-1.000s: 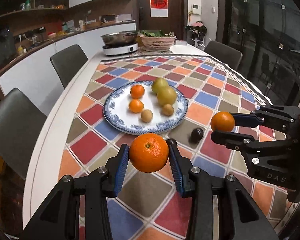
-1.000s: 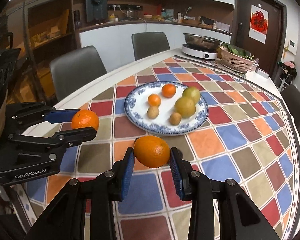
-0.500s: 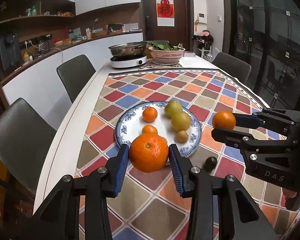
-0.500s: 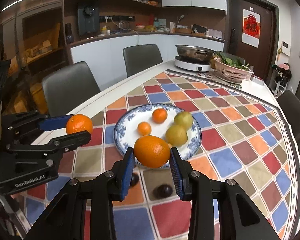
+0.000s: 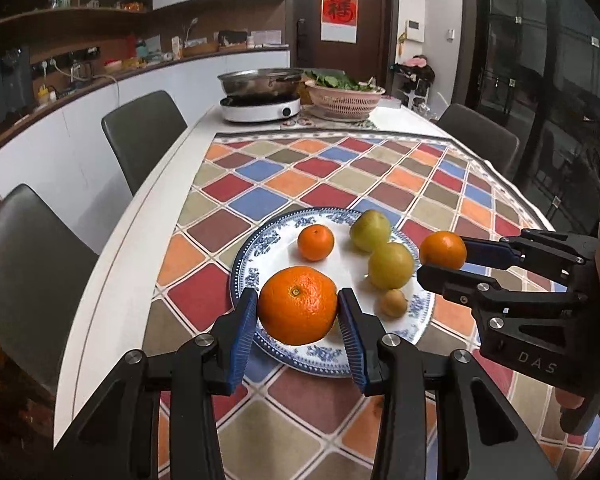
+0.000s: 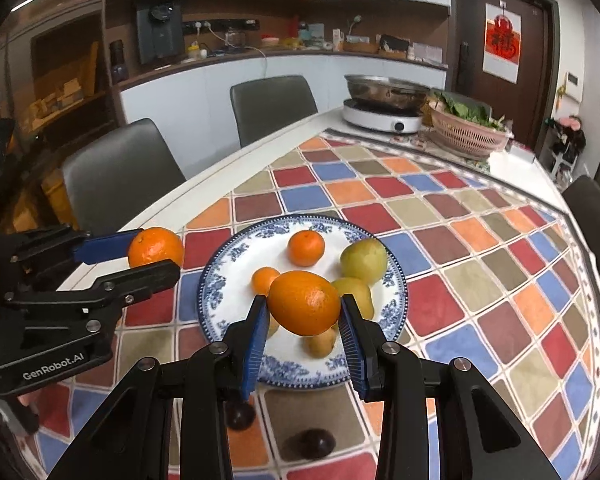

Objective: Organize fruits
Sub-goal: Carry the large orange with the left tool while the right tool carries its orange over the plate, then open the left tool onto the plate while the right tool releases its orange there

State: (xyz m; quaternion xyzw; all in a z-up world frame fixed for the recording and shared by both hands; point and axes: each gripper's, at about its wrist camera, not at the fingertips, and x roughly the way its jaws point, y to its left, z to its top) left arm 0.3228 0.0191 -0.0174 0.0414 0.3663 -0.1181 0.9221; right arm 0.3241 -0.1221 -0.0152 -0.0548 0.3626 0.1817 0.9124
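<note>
Pinching one bright orange (image 5: 298,304) in our left gripper (image 5: 298,320) and another orange (image 6: 304,302) in our right gripper (image 6: 304,320), we hold both above the blue-rimmed plate (image 5: 260,248) of fruit. Bare checkered cloth (image 5: 380,176) spreads beyond it on the counter (image 5: 148,216). Only our right view shows two dark fruits (image 6: 312,442) near the plate's edge.

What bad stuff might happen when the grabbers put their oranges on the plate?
1. The plate already holds mandarins and pears, so a dropped orange might knock them rolling.
2. Left gripper and right gripper sit close together and might bump.
3. Each round orange might roll off the rim.
</note>
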